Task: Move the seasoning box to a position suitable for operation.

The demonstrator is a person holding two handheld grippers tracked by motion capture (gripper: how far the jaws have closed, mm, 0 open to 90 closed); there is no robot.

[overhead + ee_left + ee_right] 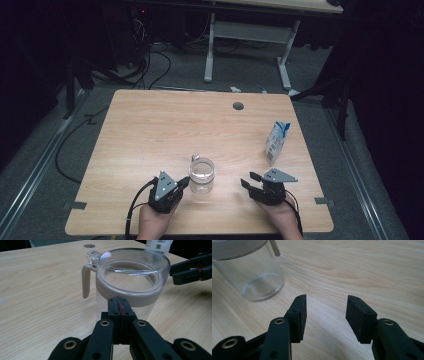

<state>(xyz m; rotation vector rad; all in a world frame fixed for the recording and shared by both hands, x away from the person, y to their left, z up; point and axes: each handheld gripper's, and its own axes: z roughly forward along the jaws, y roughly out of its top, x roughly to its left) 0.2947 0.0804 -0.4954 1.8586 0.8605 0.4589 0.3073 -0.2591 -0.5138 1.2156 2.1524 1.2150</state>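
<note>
- A carton (276, 142) stands well apart from the jar (202, 175) on the table (150, 130).
- Left gripper (184, 183): fingers pressed together, empty, tips just beside the jar.
- Right gripper (248, 181): fingers wide, empty.

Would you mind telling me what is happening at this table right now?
A person holds a gripper in each hand at a wooden table. The left gripper, jaws shut and empty, sits right up against a clear jar with a beige collar and handle. The right gripper waits open and empty beside it. A small carton stands farther back.
</note>
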